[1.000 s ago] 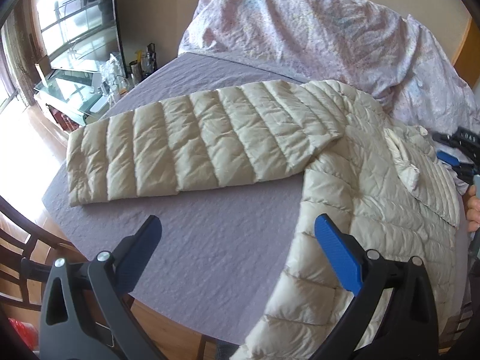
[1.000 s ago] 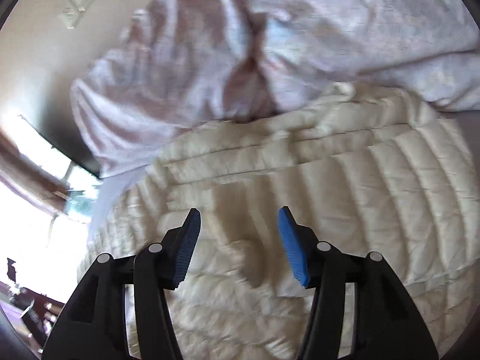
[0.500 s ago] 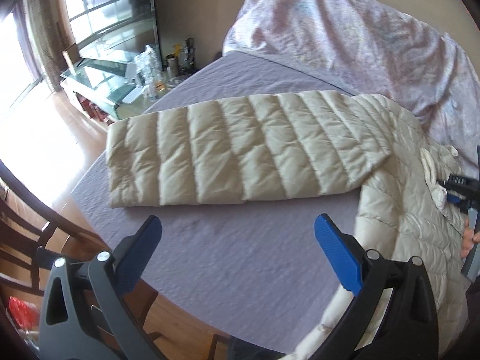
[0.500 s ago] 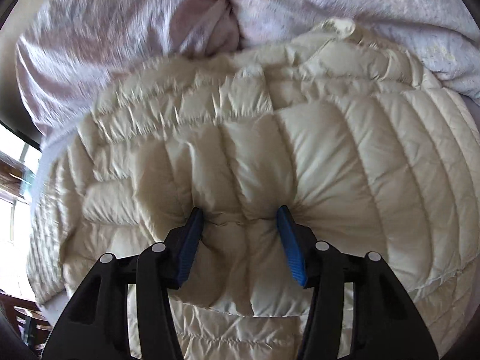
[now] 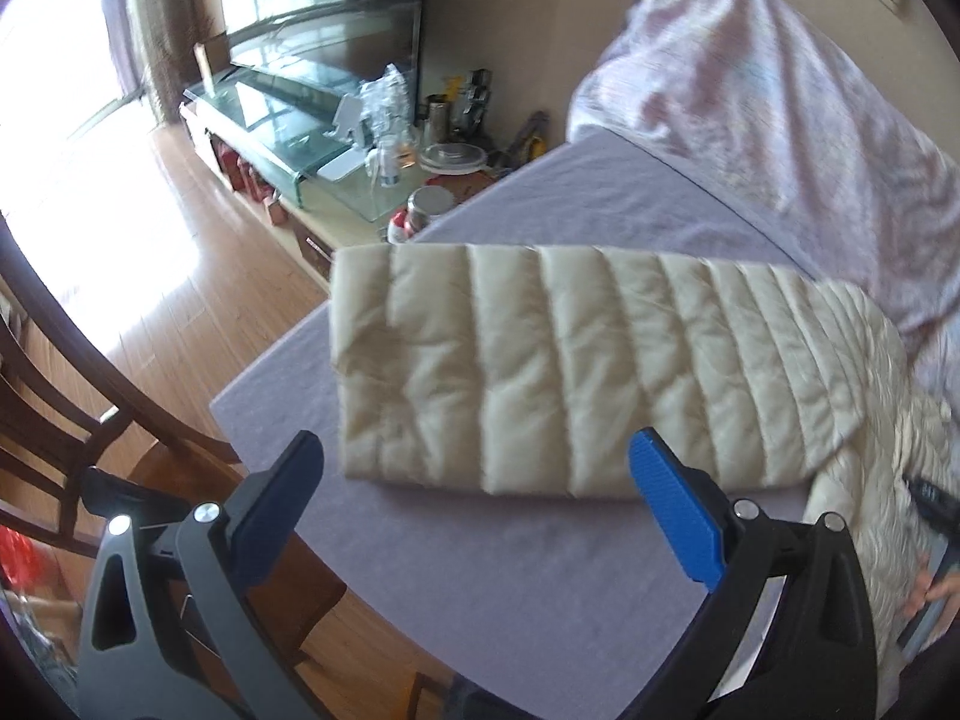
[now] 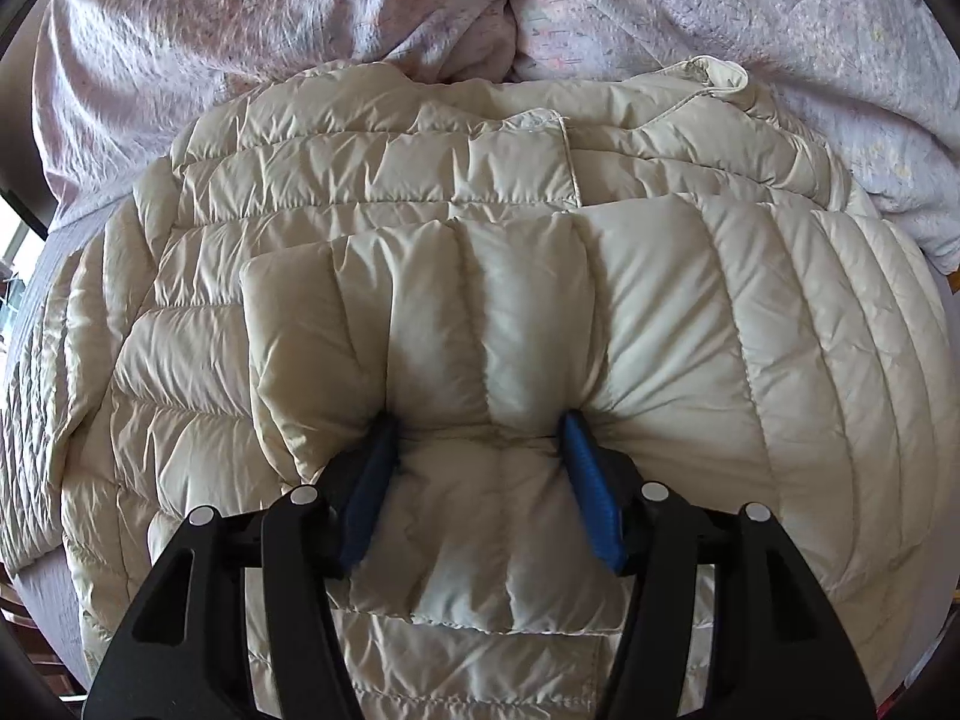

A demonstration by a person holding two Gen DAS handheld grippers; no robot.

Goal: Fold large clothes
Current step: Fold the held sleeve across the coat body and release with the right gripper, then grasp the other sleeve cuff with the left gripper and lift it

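A cream quilted down jacket point(image 6: 372, 180) lies on the purple-covered table point(image 5: 540, 576). One sleeve point(image 5: 570, 360) stretches out flat to the left in the left wrist view. My left gripper point(image 5: 474, 450) hovers open just in front of that sleeve near its cuff, with nothing between its fingers. The other sleeve point(image 6: 450, 312) is folded across the jacket's body. My right gripper point(image 6: 480, 426) points down onto it and pinches a puffed ridge of this sleeve between its blue pads point(image 6: 585, 480); its jaws are opening, and the fabric still bunches at the pads.
A crumpled pink floral duvet point(image 5: 750, 90) is heaped behind the jacket. Left of the table stand a glass TV stand point(image 5: 282, 126) with jars and bottles, and a wooden chair point(image 5: 72, 414). A person's hand point(image 5: 939, 591) shows at the right edge.
My left gripper has moved left along the spread sleeve toward its cuff. My right gripper came down onto the jacket and took a ridge of the folded sleeve between its pads.
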